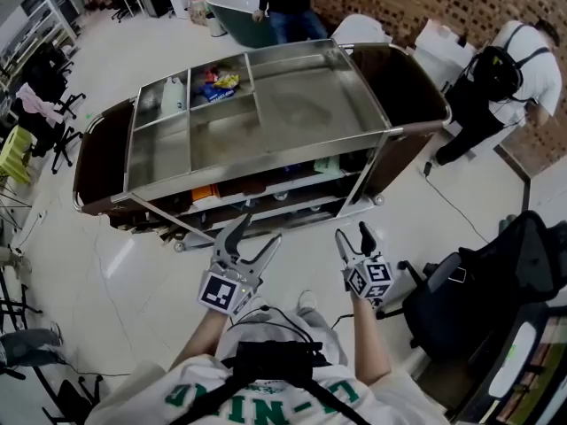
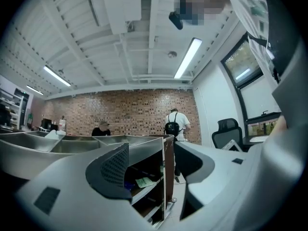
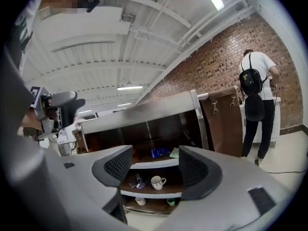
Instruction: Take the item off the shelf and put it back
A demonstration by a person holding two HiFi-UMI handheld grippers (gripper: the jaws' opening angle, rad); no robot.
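The right claw (image 1: pixel 353 237) was open and empty. So was the left claw (image 1: pixel 255 235). Both were held out in front of the person and pointed about level at the metal cart (image 1: pixel 301 104). A white mug (image 3: pixel 156 182) sat on the cart's middle shelf (image 3: pixel 149 194), well apart from both claws. I could not read the green letters on the shirt (image 1: pixel 266 397).

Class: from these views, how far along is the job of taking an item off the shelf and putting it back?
Done: nothing shows as done; the white mug sits on a shelf of the cart. In hand: nothing, the left claw and right claw are open and empty, short of the cart. Left: grasp an item, lift it out, return it.
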